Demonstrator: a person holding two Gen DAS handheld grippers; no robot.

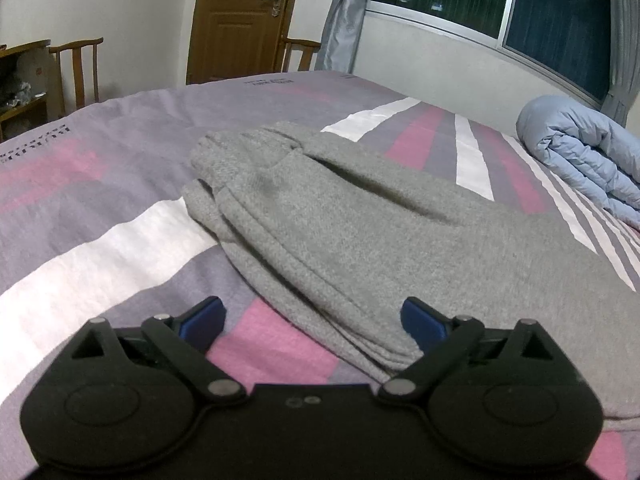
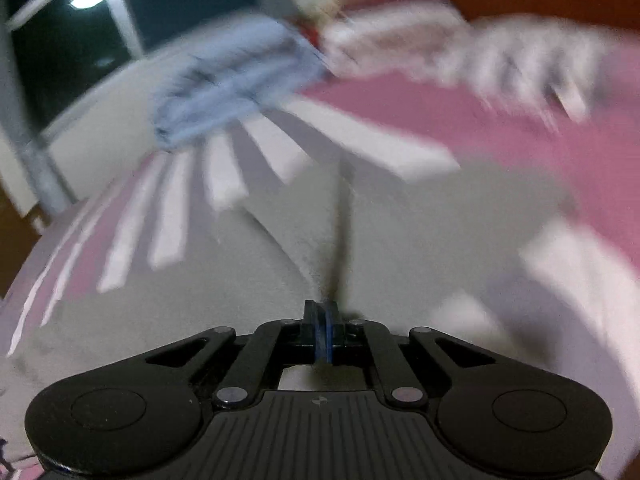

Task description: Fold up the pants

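**Left gripper spread over the folded pants, right gripper closed above grey cloth**

The left gripper (image 1: 312,320) points downward at a slant over the bed (image 1: 100,240), its two blue-tipped fingers (image 1: 420,316) standing wide apart with nothing pressed between them. The grey pants (image 1: 360,232) lie folded in layers on the striped cover, running from just under this gripper away toward the far middle of the bed. Their near folded edge sits between the spread fingers, and the right finger hangs over the cloth; whether it touches is unclear.

The right gripper (image 2: 325,336) also tilts downward, its jaws drawn together with the blue pads (image 2: 320,340) meeting. Its view is smeared by motion. Grey pants cloth fills the space right in front of and beneath it, with a dark crease running away from the tips. Whether any cloth is pinched between the pads cannot be told.

A rolled light-blue quilt (image 1: 580,152) lies at the far right of the bed, well apart from the pants.
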